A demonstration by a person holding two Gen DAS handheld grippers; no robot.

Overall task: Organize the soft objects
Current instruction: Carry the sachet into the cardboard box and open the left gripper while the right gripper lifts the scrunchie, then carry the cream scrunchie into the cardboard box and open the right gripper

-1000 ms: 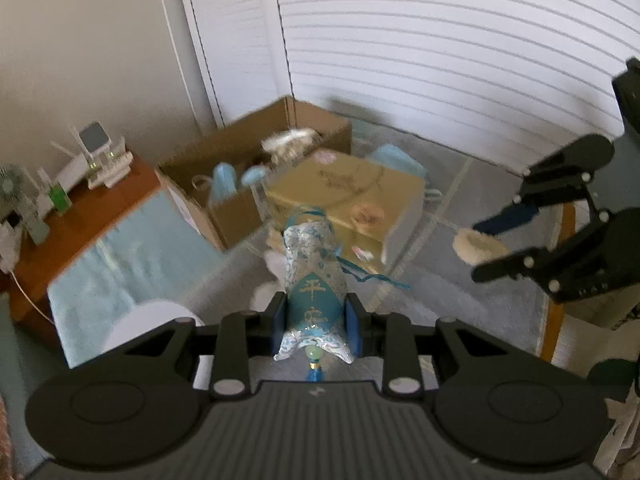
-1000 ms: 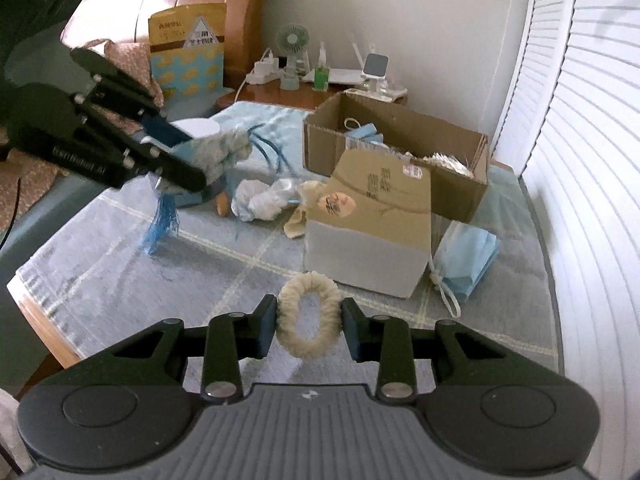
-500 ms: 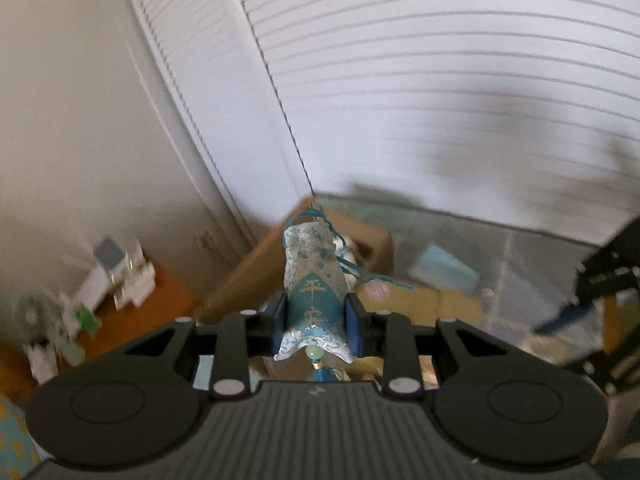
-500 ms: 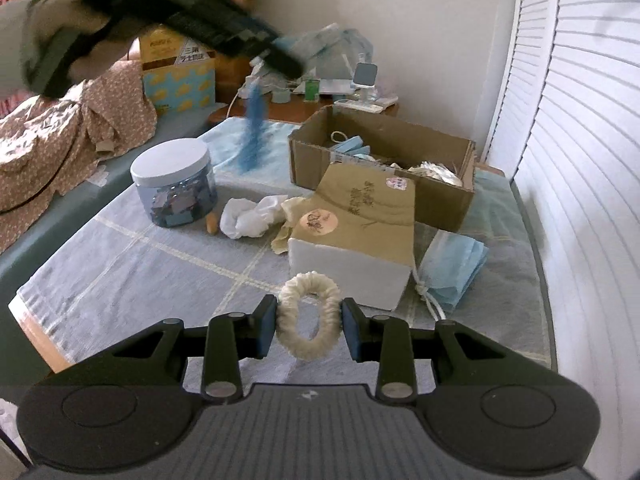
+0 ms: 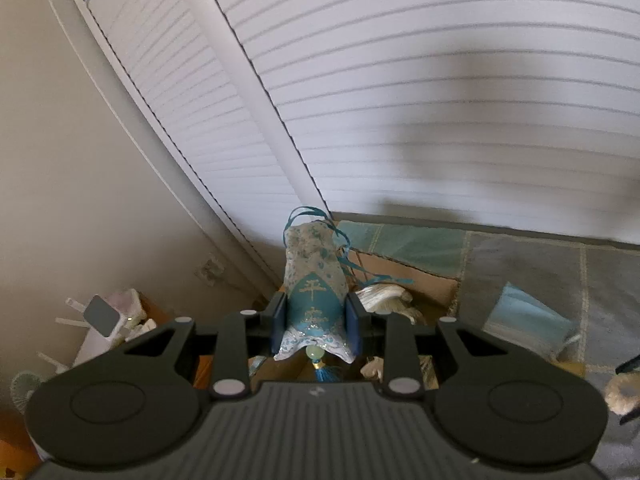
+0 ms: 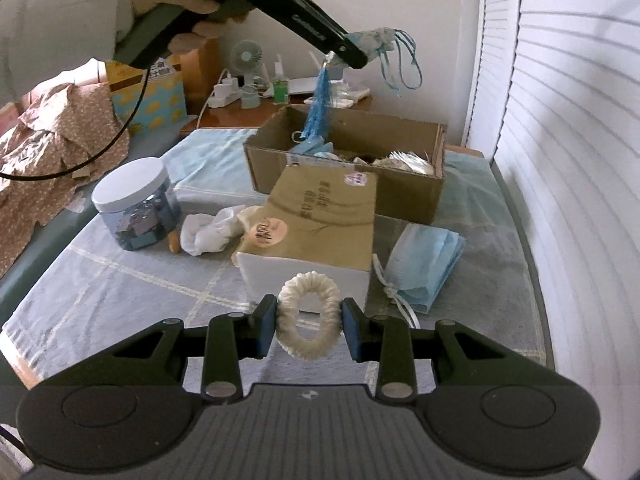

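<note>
My left gripper (image 5: pixel 315 326) is shut on a blue-and-white embroidered sachet (image 5: pixel 314 280) with ribbons and a blue tassel. In the right wrist view the left gripper (image 6: pixel 352 54) holds the sachet (image 6: pixel 372 38) high above the open cardboard box (image 6: pixel 400 194), its tassel (image 6: pixel 320 108) hanging over the box. My right gripper (image 6: pixel 309 326) is shut on a cream fuzzy scrunchie (image 6: pixel 310 324), low over the bed in front of a closed tan-topped box (image 6: pixel 320 216). The scrunchie also shows in the left wrist view (image 5: pixel 620 394).
On the bed cover (image 6: pixel 120 280) lie a white-lidded jar (image 6: pixel 134 204), crumpled white cloth (image 6: pixel 208 232) and a stack of blue face masks (image 6: pixel 426 264). White louvred doors (image 6: pixel 560 160) are on the right. A wooden side table (image 6: pixel 280 104) with small items stands behind the box.
My left gripper has lifted the sachet up and carried it over the cardboard box. My right gripper has held the scrunchie almost still, edging slightly forward.
</note>
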